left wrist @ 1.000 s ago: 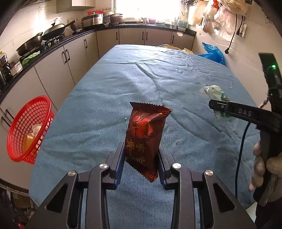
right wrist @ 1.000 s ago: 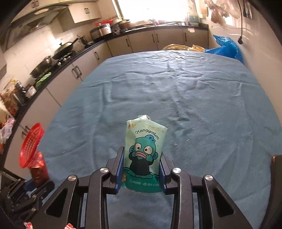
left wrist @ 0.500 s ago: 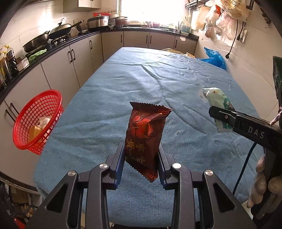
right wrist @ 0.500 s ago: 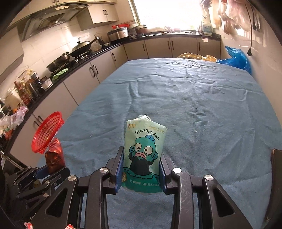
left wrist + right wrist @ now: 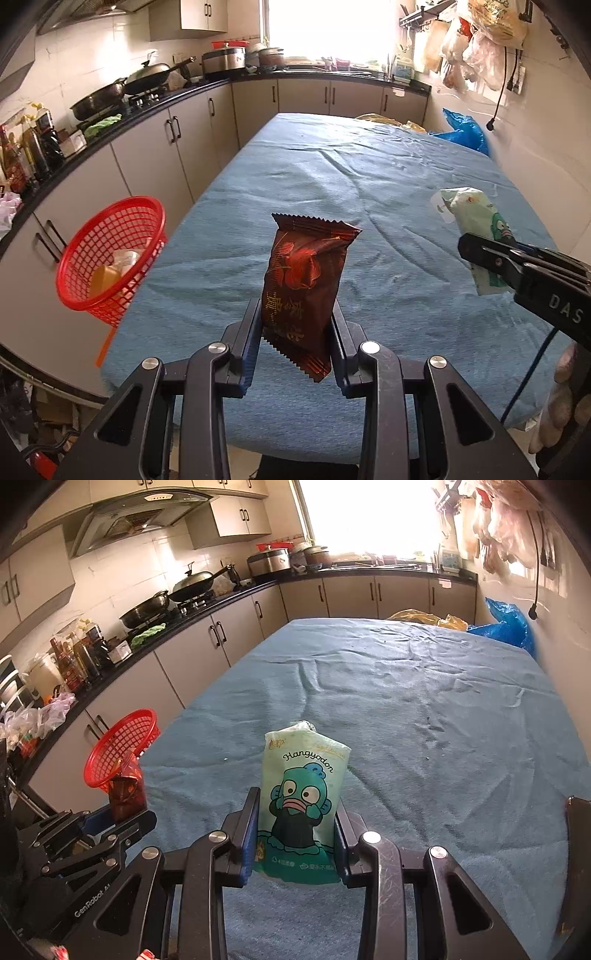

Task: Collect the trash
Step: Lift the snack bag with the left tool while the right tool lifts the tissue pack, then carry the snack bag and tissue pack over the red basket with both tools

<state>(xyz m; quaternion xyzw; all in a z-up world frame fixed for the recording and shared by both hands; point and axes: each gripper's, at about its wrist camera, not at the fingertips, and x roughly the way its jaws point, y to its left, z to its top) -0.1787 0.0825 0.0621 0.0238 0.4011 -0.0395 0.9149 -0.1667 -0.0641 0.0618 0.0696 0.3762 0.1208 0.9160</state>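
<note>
1. The left gripper [image 5: 295, 328] is clenched on a dark red snack wrapper [image 5: 304, 284], pinching its lower half so the packet stands upright with its crimped top edge free. Held that way, it should drop cleanly once the jaws part.
2. The right gripper [image 5: 295, 834] grasps a pale green tissue pack [image 5: 301, 805] the same way, low on its body, printed cartoon face toward the camera.
3. The red basket [image 5: 110, 254] hangs off the table's left edge, just beside the blue cloth [image 5: 369, 206]. It already holds a few pieces (a yellowish item and something pale; I cannot tell what they are).
4. Both packets are held in the air near the end of the table closest to the basket: the red wrapper on the basket's side, the green pack farther from it.
5. My judgement: both pieces are lifted and ready for delivery; the wrapper nearer the basket likely goes in first.
6. The basket's opening tilts toward the table, which suits a release from above its rim.
</note>
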